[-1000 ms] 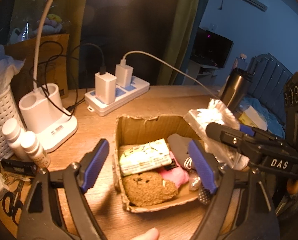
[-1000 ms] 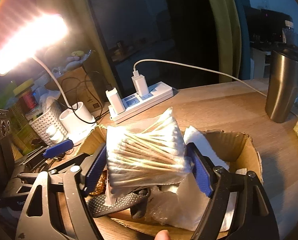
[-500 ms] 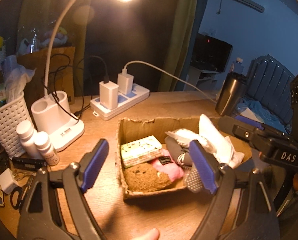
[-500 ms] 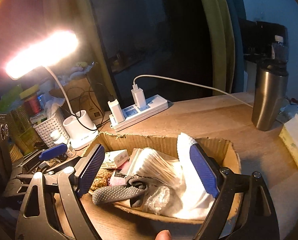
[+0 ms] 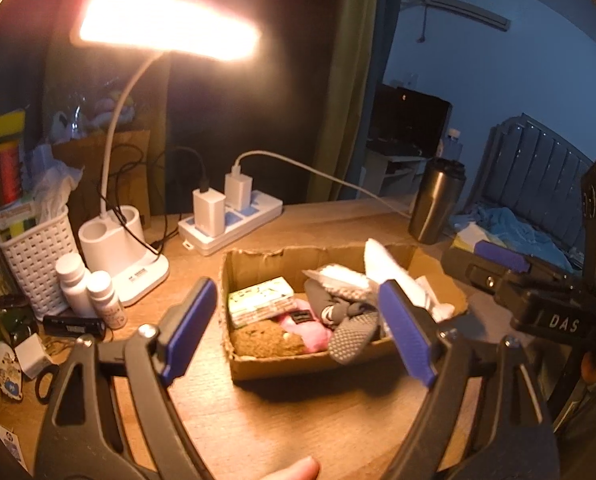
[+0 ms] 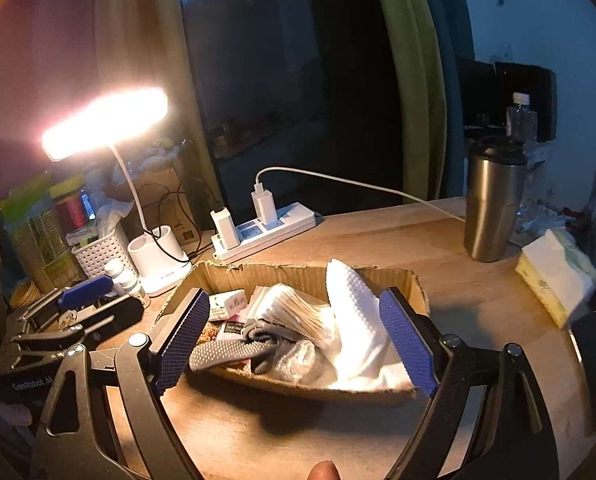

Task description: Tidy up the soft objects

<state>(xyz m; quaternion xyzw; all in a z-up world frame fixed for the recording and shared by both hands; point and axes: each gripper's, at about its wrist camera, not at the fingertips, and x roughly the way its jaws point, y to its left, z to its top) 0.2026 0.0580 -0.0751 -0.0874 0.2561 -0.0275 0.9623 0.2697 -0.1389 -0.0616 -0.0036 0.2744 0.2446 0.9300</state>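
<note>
A shallow cardboard box [image 5: 254, 258] [image 6: 298, 274] sits mid-desk. In it lie a brown plush [image 5: 268, 344], a pink soft item [image 5: 315, 334], a tissue pack [image 5: 260, 300], a grey dotted sock [image 5: 349, 340] [image 6: 234, 350], a bag of cotton swabs [image 6: 290, 310] and a white cloth [image 6: 353, 320]. My left gripper [image 5: 298, 332] is open and empty, held back above the box's near edge. My right gripper [image 6: 294, 340] is open and empty, also above the box's near side.
A lit desk lamp [image 5: 166, 24] with a white base [image 5: 126, 252] stands at the left, beside a white basket [image 5: 38, 252] and two small bottles [image 5: 86, 284]. A power strip [image 6: 266, 232] lies behind the box. A steel tumbler [image 6: 493, 204] and a tissue box [image 6: 553, 280] are at the right.
My right gripper let go of the cotton swab bag, which now lies in the box, and opened. Both grippers have pulled back and up from the box.
</note>
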